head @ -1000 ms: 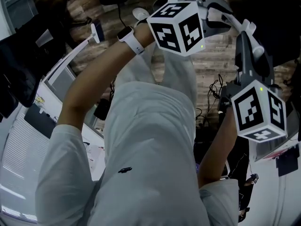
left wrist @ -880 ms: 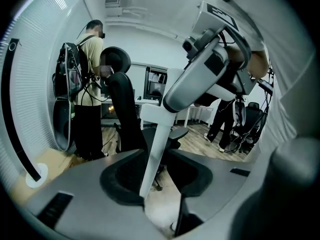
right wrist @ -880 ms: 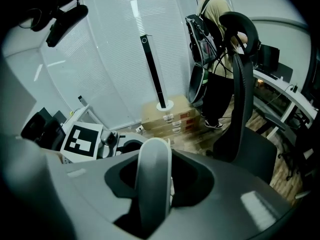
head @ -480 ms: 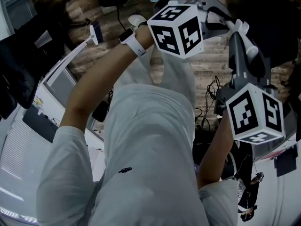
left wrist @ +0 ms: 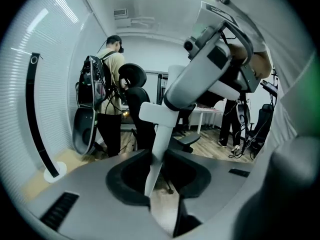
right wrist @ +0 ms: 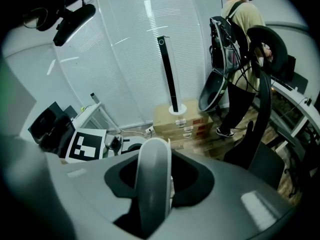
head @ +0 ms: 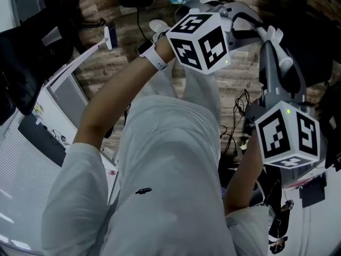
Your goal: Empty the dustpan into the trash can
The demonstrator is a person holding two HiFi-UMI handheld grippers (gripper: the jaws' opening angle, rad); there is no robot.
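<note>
My right gripper [right wrist: 156, 204] is closed on the long grey plastic handle [head: 277, 68] of the dustpan. In the right gripper view the rounded grey bar fills the space between the jaws, and both sides sit against it. My left gripper [left wrist: 162, 194] is at the free end of this same handle. Its jaws have just been closing and now stand only a little apart, with the thin white plastic prong [left wrist: 155, 154] of the handle's clip between them. The prong leans on one jaw, but on the other side I see a strip of the wooden floor [left wrist: 220, 149] through the gap, so I do not count this as a grip yet.

Of the dustpan I see only this handle. In the head view it runs from the white clip down behind the black-and-white marker cube [head: 287, 137] of my right gripper. The pan itself is hidden in all three views. A trash can I cannot find with certainty in any view.

So my judgement is that the task is in its early or middle part. The dustpan is lifted and held by the handle in front of my white shirt [head: 170, 185], and nothing shows that it is already emptied. What is left, I think, is to get a firm second hold with the left gripper, bring the pan over the can and tilt it until it is empty.
</note>
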